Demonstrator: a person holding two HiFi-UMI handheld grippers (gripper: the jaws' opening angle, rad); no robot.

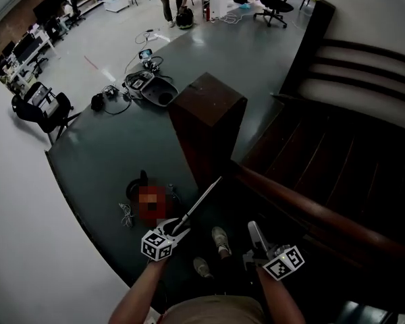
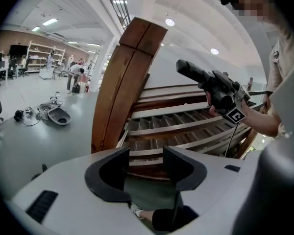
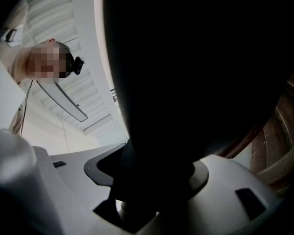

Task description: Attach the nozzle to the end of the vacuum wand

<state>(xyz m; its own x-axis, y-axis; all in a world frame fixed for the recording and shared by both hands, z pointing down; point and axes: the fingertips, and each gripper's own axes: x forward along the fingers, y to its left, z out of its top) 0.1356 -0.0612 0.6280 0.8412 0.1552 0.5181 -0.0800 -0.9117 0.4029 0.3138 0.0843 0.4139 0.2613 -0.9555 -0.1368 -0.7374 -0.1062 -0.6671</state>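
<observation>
Status: right gripper (image 3: 156, 171) has its jaws clamped wide around a bulky dark part that blacks out most of its own view. I read it as the nozzle (image 2: 202, 77), going by the task. In the left gripper view it is held up in front of the person with its tube end sticking out free, presumably so that end is clear to meet the wand.

Left gripper (image 2: 146, 168): jaws apart, nothing between them. Only stairs (image 2: 186, 126) and floor (image 2: 19, 146) show through the gap. It is angled downward.

Wand (image 1: 201, 201): slim silvery tube, clear in the head view only. It runs from just beside the left gripper up toward the foot of the wooden post (image 1: 209, 113). It is in neither set of jaws. Can't tell if it's propped on the post or lying on the floor. The empty left jaws look set to take it, so each gripper would carry one half for mating.

Not joined yet; nozzle and wand are apart.

Writing: none readable. Only square black-and-white markers on the marker cubes (image 1: 284, 262); no brand visible on nozzle or wand.
</observation>
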